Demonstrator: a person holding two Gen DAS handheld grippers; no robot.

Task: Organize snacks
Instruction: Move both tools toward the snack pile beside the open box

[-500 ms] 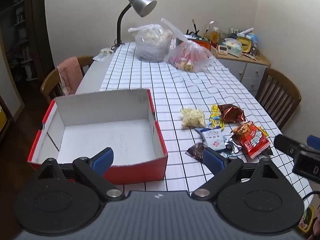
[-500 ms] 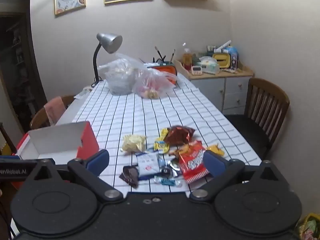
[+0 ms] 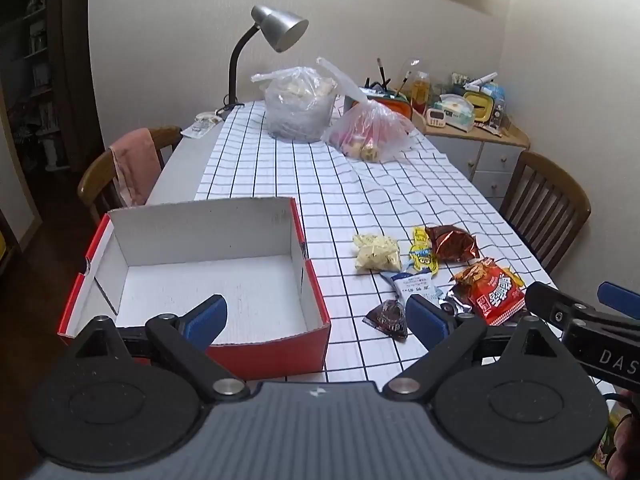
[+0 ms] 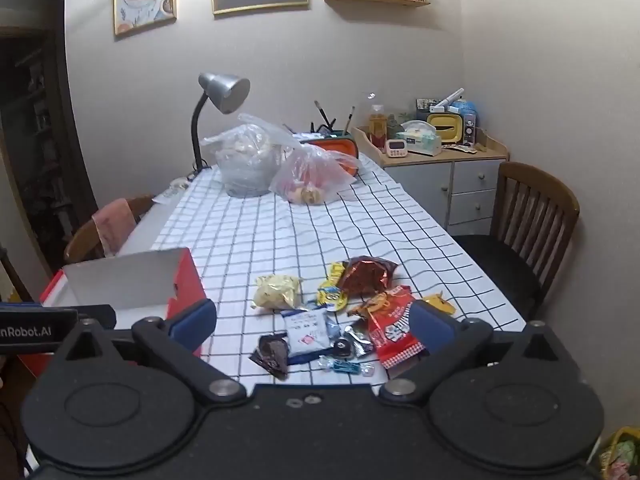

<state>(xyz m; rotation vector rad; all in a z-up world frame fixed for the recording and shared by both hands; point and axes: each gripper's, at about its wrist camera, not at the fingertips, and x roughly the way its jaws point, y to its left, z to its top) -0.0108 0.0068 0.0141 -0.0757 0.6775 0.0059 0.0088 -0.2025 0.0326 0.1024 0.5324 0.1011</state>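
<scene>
An empty red cardboard box (image 3: 280,344) with a white inside stands on the checked tablecloth at the left; its corner shows in the right wrist view (image 4: 188,276). To its right lies a loose pile of snack packets: a pale yellow bag (image 3: 376,252) (image 4: 276,291), a red chip bag (image 3: 494,294) (image 4: 394,330), a dark brown foil bag (image 3: 452,242) (image 4: 366,274), a white and blue packet (image 3: 414,283) (image 4: 306,330). My left gripper (image 3: 316,320) hovers open over the box's near right corner. My right gripper (image 4: 314,326) is open above the pile, empty.
Two filled clear plastic bags (image 3: 300,108) (image 3: 370,132) and a grey desk lamp (image 3: 276,32) stand at the table's far end. A wooden chair (image 3: 544,208) is on the right, another with a pink cloth (image 3: 128,168) on the left. A cluttered cabinet (image 4: 440,152) stands behind.
Both views have tilted slightly upward, so the table and snacks sit a little lower in the frames. Both grippers stay open and empty.
</scene>
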